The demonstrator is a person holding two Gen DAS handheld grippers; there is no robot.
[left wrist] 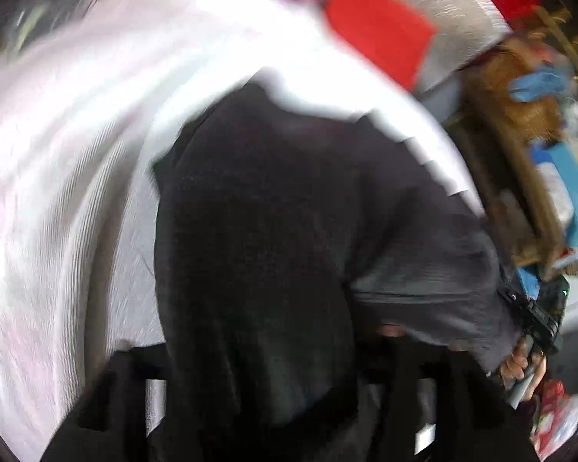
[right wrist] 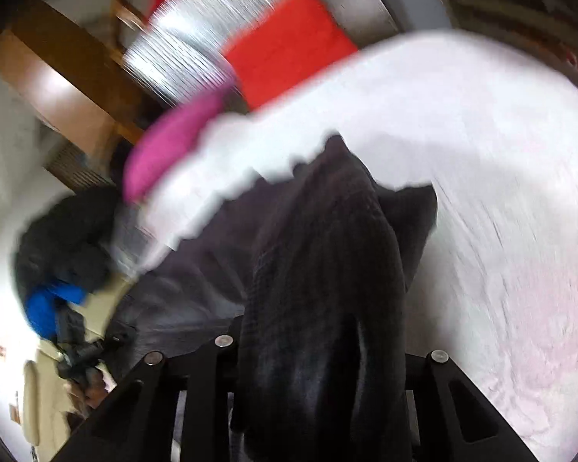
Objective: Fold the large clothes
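The dark grey garment (left wrist: pixel 273 238) (right wrist: pixel 327 269) fills the middle of both wrist views, hanging in thick folds above a white bedsheet (left wrist: pixel 57 192) (right wrist: pixel 481 154), with everything smeared by motion blur. In the left wrist view it rises from 6 o'clock, bunched between the fingers of the left gripper (left wrist: pixel 285 404), which look clenched on the cloth, though the fabric hides the tips. A paler grey fold runs off toward 4 o'clock, where the person's right hand (left wrist: pixel 524 369) holds the other tool. In the right wrist view the same cloth drapes down at 6 o'clock over the right gripper (right wrist: pixel 320 404), whose black fingers flank it closely and appear to be grasping it. Beyond the garment, a red cloth (left wrist: pixel 381 23) (right wrist: pixel 289 46) lies at about 1 o'clock on a grey cover, and a magenta item (right wrist: pixel 169 146) sits at 10 o'clock in the right wrist view. A dark jacket with a blue patch (right wrist: pixel 57 269) lies at 9 o'clock.
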